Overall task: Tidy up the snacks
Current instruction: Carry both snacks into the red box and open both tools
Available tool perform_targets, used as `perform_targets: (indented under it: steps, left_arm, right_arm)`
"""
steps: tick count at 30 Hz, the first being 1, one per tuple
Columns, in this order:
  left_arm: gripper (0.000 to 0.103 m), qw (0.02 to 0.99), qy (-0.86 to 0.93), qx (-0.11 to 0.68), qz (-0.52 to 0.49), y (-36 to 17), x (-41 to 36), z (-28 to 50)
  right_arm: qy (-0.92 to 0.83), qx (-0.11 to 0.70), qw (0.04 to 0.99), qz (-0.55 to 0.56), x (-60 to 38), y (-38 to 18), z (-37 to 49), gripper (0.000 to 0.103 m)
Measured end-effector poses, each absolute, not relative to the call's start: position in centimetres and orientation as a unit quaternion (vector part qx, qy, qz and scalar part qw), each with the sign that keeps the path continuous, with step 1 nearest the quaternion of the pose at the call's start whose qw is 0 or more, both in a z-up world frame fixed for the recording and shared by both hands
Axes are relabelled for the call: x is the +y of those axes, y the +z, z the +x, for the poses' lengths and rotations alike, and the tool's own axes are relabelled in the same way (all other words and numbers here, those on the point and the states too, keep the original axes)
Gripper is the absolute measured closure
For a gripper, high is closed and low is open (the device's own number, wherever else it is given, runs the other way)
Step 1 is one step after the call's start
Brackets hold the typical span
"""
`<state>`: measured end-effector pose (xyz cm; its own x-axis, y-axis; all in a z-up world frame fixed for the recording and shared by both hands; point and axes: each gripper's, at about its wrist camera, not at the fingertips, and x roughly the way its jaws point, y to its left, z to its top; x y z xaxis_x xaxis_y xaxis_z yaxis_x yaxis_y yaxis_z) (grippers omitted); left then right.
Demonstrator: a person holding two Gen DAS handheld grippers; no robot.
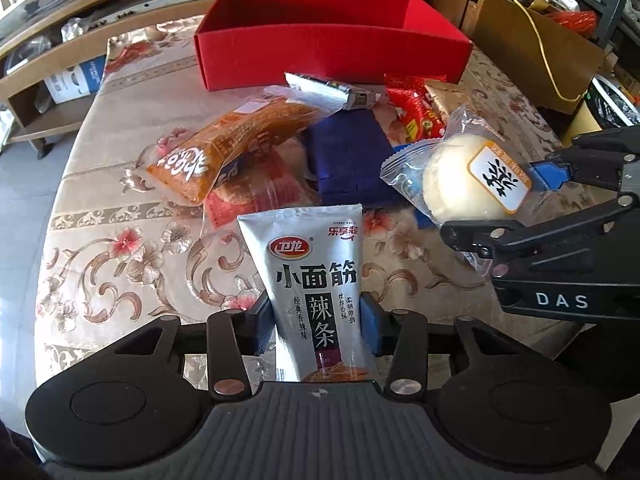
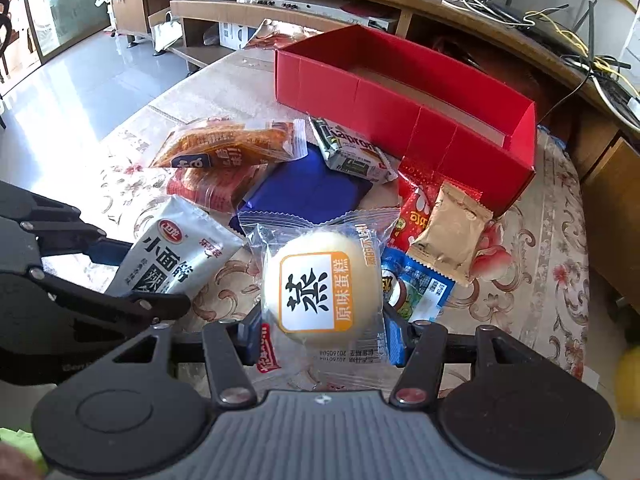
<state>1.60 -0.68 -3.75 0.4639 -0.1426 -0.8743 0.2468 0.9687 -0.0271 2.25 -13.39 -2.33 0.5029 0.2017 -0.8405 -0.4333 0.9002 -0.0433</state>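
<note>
My left gripper (image 1: 318, 326) is shut on a silver spicy-strip packet (image 1: 316, 280) and holds it above the table; the packet also shows in the right wrist view (image 2: 176, 258). My right gripper (image 2: 320, 334) is shut on a clear-wrapped round steamed cake (image 2: 320, 284), also seen from the left wrist (image 1: 460, 178). Both are near the front of the snack pile. An open red box (image 1: 328, 50) (image 2: 404, 104) stands behind the pile and holds nothing I can see.
On the floral tablecloth (image 1: 120, 248) lie an orange packet (image 1: 228, 148), a blue packet (image 1: 352, 160), a silver wafer pack (image 1: 332, 90), red packets (image 1: 416, 108), a tan sachet (image 2: 452, 232) and a blue-white packet (image 2: 416, 292). Wooden shelves and cables stand behind.
</note>
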Motion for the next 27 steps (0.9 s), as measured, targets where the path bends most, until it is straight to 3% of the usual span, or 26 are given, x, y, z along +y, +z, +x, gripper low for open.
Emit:
perform_targets:
  steps: [13,27]
  left_arm:
    - [0.052,0.881,-0.128,0.455,0.029,0.4,-0.8,2.9]
    - [0.052,0.911,-0.127,0.393,0.025,3.9,-2.4,11.1]
  right_arm:
    - [0.166,0.442,0.877,-0.084,-15.1,-0.4,3.1,0.05]
    - [0.112,0.403,0.908,-0.026,-17.7,3.3,10.2,0.05]
